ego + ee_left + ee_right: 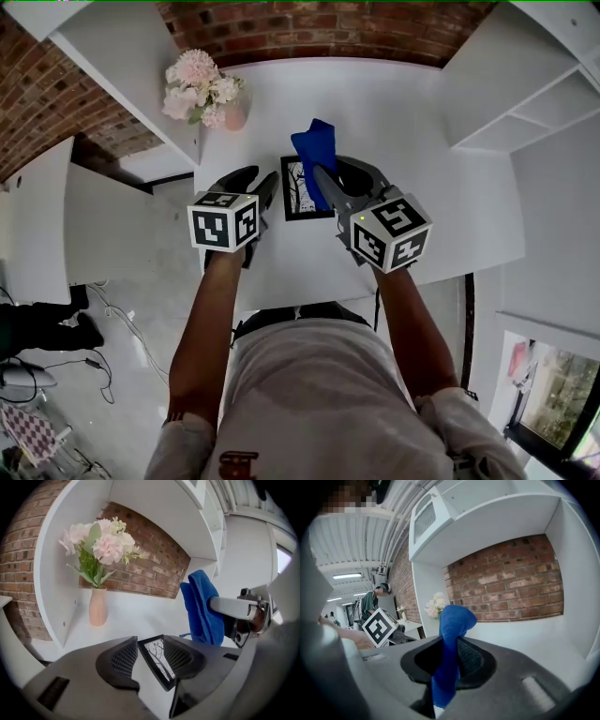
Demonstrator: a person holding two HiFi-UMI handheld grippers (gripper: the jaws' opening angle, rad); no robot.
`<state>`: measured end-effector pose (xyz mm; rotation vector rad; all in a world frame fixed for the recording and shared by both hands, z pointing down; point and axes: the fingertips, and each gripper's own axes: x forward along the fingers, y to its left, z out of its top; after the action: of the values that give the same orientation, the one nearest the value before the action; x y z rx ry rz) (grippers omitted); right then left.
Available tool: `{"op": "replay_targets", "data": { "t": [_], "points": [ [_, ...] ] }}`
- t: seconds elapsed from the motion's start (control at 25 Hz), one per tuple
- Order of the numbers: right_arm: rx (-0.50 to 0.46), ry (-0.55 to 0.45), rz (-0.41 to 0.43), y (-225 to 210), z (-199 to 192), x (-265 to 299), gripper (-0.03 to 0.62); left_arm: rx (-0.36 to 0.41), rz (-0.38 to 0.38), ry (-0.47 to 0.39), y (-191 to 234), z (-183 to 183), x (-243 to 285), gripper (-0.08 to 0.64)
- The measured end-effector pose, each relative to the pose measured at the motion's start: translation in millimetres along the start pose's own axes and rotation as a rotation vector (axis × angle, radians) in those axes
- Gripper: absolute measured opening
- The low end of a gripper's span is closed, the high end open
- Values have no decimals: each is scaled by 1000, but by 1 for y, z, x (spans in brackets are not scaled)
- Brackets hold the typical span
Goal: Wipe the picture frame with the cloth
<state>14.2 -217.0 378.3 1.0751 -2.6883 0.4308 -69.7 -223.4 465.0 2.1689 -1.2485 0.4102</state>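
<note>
Left gripper (149,645) has jaws apart around the picture frame (158,660) corner; looks light, stiff, breakable, so I'd pinch its border. Right gripper (452,656) clamps the floppy cloth (453,620).

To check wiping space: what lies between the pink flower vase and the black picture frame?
Only bare white tabletop separates the pink flower vase from the black picture frame, as the head view shows.

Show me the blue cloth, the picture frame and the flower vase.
blue cloth (457,618): right gripper view, bunched upper end
picture frame (159,657): left gripper view, tree print
flower vase (98,609): left gripper view, pink body
</note>
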Motion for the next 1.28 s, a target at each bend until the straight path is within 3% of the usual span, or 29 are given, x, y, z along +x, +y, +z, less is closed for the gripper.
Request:
{"op": "replay_targets", "data": {
  "t": [0.16,0.48,1.28],
  "points": [
    [17,61,-10,-5,-13,21,69,-5,-4,92,10,-18,23,183],
    [61,221,-9,-12,-47,57,69,-92,-6,204,18,-45,49,220],
    [99,575,-35,-28,-128,96,69,-29,5,316,26,-74,68,221]
  ]
}}
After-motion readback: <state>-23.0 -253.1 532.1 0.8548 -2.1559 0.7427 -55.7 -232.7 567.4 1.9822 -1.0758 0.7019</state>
